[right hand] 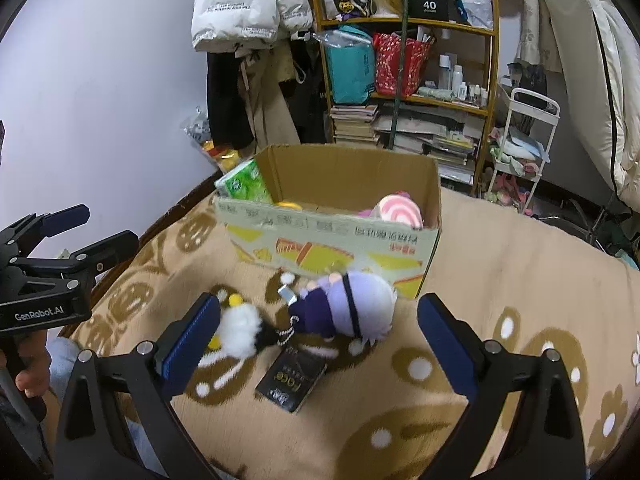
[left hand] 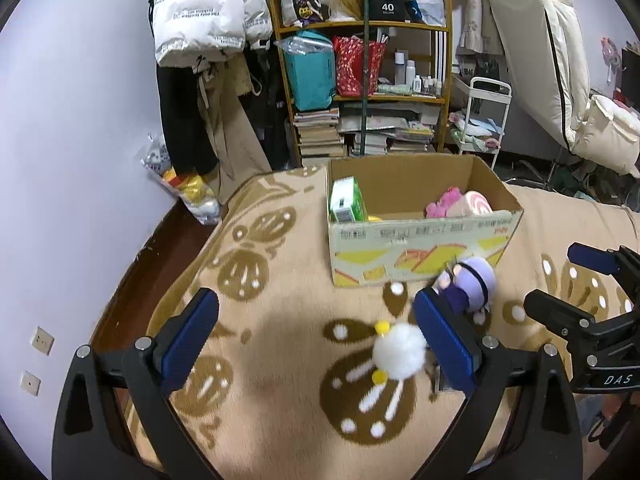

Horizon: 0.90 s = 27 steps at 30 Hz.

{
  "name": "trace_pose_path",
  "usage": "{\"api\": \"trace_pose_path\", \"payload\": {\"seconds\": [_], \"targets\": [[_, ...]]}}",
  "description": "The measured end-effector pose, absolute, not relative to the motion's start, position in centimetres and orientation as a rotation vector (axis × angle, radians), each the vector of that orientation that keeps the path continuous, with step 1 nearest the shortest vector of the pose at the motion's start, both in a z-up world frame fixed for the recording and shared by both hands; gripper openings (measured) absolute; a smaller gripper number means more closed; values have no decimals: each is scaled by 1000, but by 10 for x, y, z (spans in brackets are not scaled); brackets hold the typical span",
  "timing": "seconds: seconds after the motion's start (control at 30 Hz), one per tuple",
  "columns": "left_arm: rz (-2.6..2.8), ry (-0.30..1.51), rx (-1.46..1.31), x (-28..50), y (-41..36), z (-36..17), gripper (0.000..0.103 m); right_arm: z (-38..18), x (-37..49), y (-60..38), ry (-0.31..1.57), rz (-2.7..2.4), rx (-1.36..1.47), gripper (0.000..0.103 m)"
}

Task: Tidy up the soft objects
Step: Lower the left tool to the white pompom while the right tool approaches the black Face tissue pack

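Note:
A cardboard box (left hand: 420,236) stands on the patterned blanket (left hand: 260,380) and holds a green pack (left hand: 346,200), a pink plush (left hand: 442,202) and a pink-swirl plush (left hand: 476,203). In front of it lie a purple plush doll (left hand: 470,284) and a white fluffy pompom toy (left hand: 400,350). My left gripper (left hand: 316,340) is open, the pompom close to its right finger. My right gripper (right hand: 320,336) is open over the purple doll (right hand: 352,306), with the pompom (right hand: 240,330) by its left finger. The box also shows in the right wrist view (right hand: 332,240).
A black packet (right hand: 292,380) lies on the blanket (right hand: 500,280) below the doll. Behind stand a cluttered shelf (left hand: 364,60), hanging coats (left hand: 204,20), a white cart (left hand: 484,120) and a bag of toys (left hand: 188,188) on the floor. The bed edge runs along the left.

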<state>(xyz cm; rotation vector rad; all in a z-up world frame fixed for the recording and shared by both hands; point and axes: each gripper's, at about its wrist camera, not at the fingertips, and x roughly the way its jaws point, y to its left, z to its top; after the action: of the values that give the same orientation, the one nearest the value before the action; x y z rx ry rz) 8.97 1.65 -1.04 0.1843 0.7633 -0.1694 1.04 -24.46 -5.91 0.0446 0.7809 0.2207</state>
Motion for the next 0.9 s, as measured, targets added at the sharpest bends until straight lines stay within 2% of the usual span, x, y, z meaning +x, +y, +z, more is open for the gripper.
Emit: {"api": "trace_pose_path", "payload": {"seconds": [0.33, 0.9], "targets": [[-191, 792, 154, 85, 18, -21, 97, -74, 4, -233, 831, 221, 14, 103], [-260, 895, 135, 119, 2, -62, 97, -114, 23, -227, 941, 204, 11, 103]]}}
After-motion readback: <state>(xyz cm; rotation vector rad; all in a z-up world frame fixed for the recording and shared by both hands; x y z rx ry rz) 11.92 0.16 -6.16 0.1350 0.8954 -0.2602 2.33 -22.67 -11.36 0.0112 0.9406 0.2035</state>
